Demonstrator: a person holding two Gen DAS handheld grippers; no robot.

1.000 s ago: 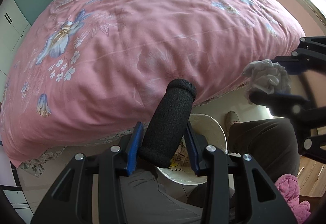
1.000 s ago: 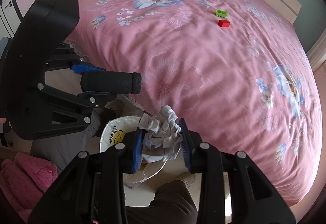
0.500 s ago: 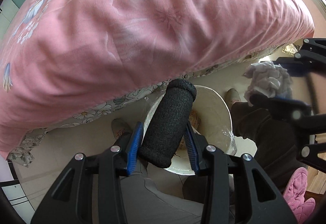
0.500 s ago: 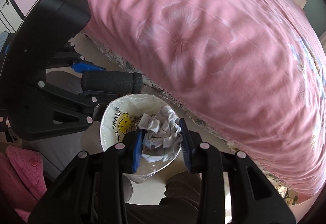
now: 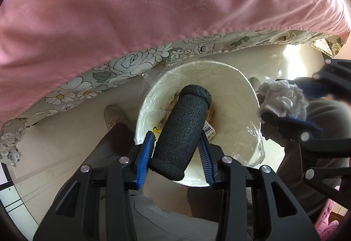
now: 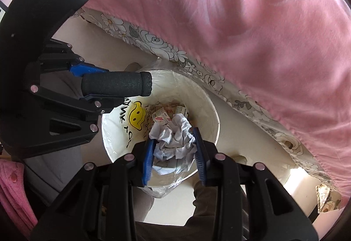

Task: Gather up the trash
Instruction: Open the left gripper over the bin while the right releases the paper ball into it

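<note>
Left gripper (image 5: 175, 148): squeezed a black foam tube (image 5: 182, 131), soft, held at its middle.
Right gripper (image 6: 173, 153): squeezed crumpled paper (image 6: 173, 142), light, over the bin (image 6: 210, 109).

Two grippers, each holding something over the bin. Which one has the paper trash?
The right gripper: its blue pads clamp a crumpled white paper wad above the white bin. The left gripper holds a black foam cylinder instead.
</note>
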